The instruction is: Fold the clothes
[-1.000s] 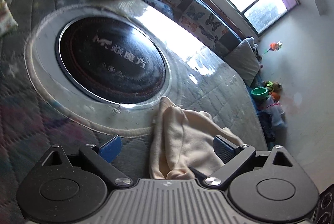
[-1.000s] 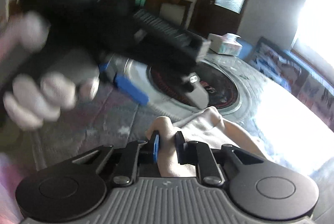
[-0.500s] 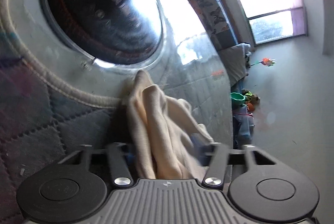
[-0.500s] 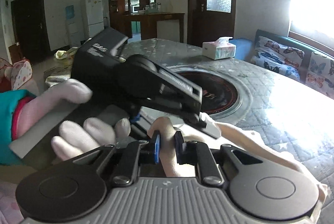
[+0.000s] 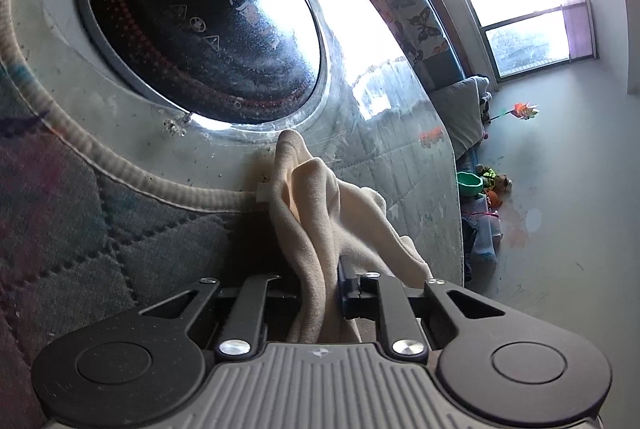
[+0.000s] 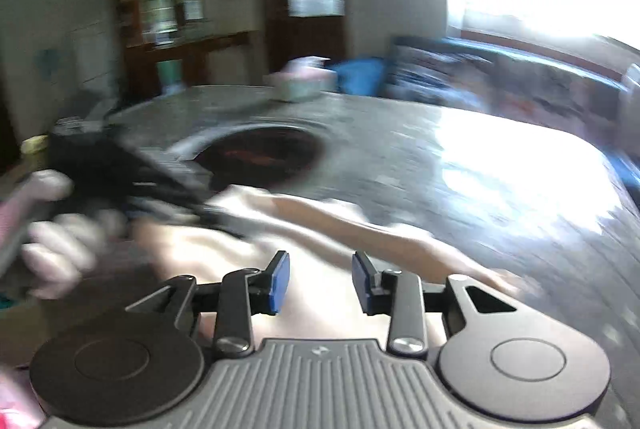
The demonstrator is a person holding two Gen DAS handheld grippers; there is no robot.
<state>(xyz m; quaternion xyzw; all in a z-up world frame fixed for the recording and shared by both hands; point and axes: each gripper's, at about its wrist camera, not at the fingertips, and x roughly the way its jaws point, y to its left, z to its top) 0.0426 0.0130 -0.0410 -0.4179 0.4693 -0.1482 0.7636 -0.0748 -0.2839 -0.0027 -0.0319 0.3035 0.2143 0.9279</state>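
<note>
Pinching the cream cloth (image 5: 316, 229) low-centre in frame, left gripper (image 5: 320, 285) is clamped on it; right gripper (image 6: 320, 279) sits apart over blurry fabric.

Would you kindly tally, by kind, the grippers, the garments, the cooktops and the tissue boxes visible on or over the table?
Grippers: 2, the left gripper shut on the cream garment, the right gripper open.
Garments: 1, the cream garment.
Cooktops: 1, the round black cooktop set into the table.
Tissue boxes: 1, the tissue box, blurred.
Total: 5.
</note>
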